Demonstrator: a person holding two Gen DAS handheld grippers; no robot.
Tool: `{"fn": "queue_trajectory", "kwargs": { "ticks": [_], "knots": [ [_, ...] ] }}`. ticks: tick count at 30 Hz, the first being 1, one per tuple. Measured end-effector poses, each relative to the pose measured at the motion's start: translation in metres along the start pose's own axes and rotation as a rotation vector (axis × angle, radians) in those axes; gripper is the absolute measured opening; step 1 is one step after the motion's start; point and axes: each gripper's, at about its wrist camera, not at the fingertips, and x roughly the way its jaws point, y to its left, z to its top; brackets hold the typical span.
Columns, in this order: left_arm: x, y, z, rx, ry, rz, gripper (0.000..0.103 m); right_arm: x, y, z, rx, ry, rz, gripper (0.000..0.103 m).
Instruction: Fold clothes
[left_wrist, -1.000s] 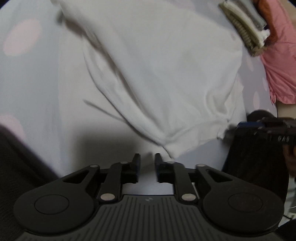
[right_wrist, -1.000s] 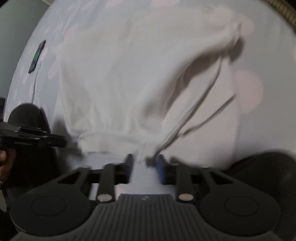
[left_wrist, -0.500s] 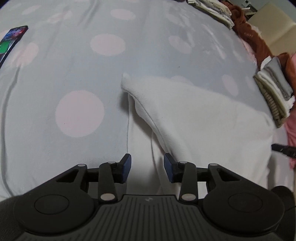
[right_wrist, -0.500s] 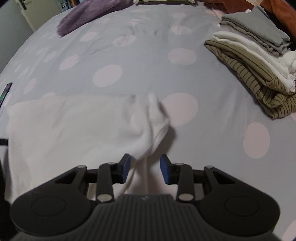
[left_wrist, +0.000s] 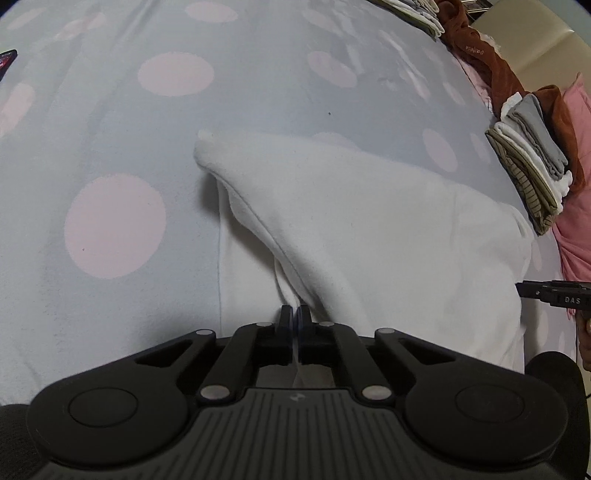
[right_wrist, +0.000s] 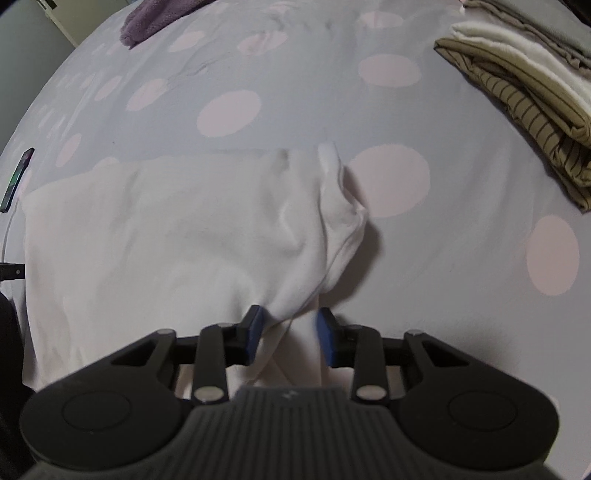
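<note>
White garment (left_wrist: 369, 236) is lying spread on the bed (left_wrist: 110, 129) — left tool (left_wrist: 294, 317) pinching its near edge, right tool (right_wrist: 290, 325) gaping around a bunched corner — likely needing closing before folding.

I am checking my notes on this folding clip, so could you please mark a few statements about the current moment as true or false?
1. The left hand-held gripper is shut on the white garment. True.
2. The right hand-held gripper is fully closed. False: its jaws stand apart, with white cloth running between them.
3. The bedsheet is plain grey. False: it is pale blue-grey with pink dots.
4. A stack of folded clothes lies to the right of the garment, apart from it. True.
5. A phone lies on top of the white garment. False: it lies on the sheet near the garment's left edge.
</note>
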Motion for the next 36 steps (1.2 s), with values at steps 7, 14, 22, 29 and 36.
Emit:
{"fn": "queue_trajectory", "kwargs": {
  "ticks": [7, 14, 22, 29, 36],
  "knots": [
    [-0.025, 0.017, -0.007, -0.067, -0.022, -0.046, 0.0, -0.023, -0.008, -0.008, 0.043, -0.016, 0.067, 0.0],
    [-0.026, 0.016, -0.011, -0.084, -0.018, -0.051, 0.0, -0.025, -0.007, -0.014, 0.067, -0.02, 0.055, 0.009],
    [-0.03, 0.015, -0.016, -0.082, -0.012, -0.048, 0.0, 0.009, 0.008, -0.013, 0.045, 0.013, 0.001, 0.007],
    [-0.036, 0.017, -0.022, -0.088, -0.005, -0.051, 0.0, -0.034, -0.011, -0.024, 0.16, -0.048, 0.055, 0.002],
    [-0.052, 0.021, -0.037, -0.141, -0.007, -0.069, 0.0, -0.07, -0.029, -0.05, 0.228, -0.027, 0.072, 0.002]
  ]
}}
